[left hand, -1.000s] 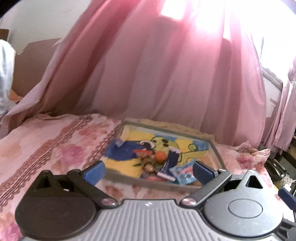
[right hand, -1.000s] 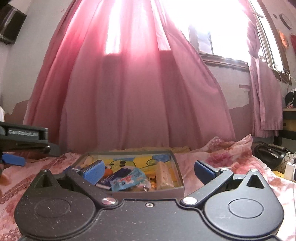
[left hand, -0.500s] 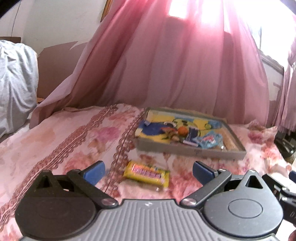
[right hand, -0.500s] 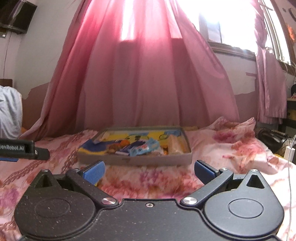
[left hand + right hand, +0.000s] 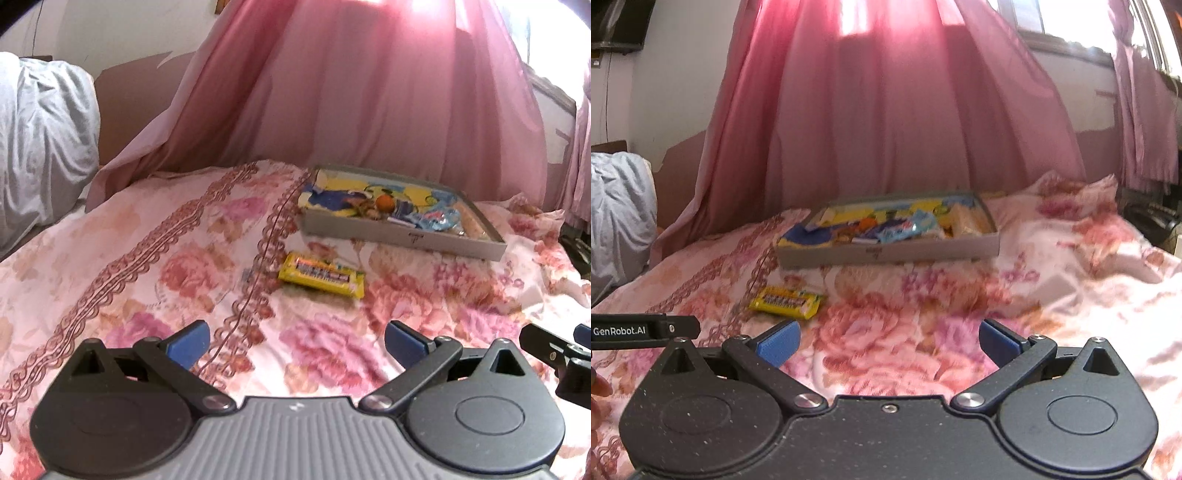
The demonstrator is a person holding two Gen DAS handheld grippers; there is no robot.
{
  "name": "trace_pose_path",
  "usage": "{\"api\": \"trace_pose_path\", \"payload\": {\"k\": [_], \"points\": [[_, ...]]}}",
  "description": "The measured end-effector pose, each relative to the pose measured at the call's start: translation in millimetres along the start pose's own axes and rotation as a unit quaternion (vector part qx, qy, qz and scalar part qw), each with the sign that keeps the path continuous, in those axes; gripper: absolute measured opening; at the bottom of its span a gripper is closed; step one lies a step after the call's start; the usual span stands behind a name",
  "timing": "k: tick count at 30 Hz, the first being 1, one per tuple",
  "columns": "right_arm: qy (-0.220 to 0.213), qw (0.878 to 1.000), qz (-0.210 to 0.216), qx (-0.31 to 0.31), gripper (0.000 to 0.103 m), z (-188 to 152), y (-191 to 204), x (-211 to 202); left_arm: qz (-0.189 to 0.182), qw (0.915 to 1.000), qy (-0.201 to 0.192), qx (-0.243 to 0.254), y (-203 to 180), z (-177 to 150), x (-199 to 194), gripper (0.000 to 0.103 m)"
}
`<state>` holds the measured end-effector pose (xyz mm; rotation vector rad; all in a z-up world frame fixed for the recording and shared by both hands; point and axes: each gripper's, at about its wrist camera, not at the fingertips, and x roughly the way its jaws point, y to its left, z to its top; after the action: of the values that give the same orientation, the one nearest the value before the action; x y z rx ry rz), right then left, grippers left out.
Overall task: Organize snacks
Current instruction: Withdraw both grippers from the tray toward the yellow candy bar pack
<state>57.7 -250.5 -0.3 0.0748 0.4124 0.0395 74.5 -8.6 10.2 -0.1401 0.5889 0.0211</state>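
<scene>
One yellow snack bar [image 5: 320, 275] lies alone on the floral bed [image 5: 147, 258], just in front of one grey tray [image 5: 399, 233] holding several snacks, count unclear. Two grippers, left gripper [image 5: 297, 345] and right gripper [image 5: 889, 341], jaws spread wide, empty, above the bed.

Glossy yellow snack wrapper [image 5: 320, 275], matt cardboard tray [image 5: 402, 236], floral cloth bedspread [image 5: 147, 266].

Both wrist views look low across the floral bedspread [image 5: 192, 266] toward the pink curtain [image 5: 886, 129]. Each frames the grey tray [image 5: 399, 236] mid-frame and the yellow packet [image 5: 786, 302] nearer. The left view sits leftward; the right gripper [image 5: 554, 354] intrudes at its right edge.
</scene>
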Motion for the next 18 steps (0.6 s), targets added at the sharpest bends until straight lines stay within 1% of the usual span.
{"api": "trace_pose_path", "payload": {"k": [7,13,18], "points": [[0.023,1.0,0.007,-0.008,0.102,-5.4,5.6,9.1,0.011,0.9998,0.016,0.008,2.7,-7.1,2.8,0.102],[0.037,0.999,0.01,-0.018,0.102,-9.1,9.8,17.2,0.013,0.9994,0.031,0.004,6.1,-7.2,8.4,0.102],[0.044,0.999,0.011,-0.024,0.102,-10.9,12.6,24.3,0.016,0.9982,0.057,0.01,8.4,-6.8,16.1,0.102]]}}
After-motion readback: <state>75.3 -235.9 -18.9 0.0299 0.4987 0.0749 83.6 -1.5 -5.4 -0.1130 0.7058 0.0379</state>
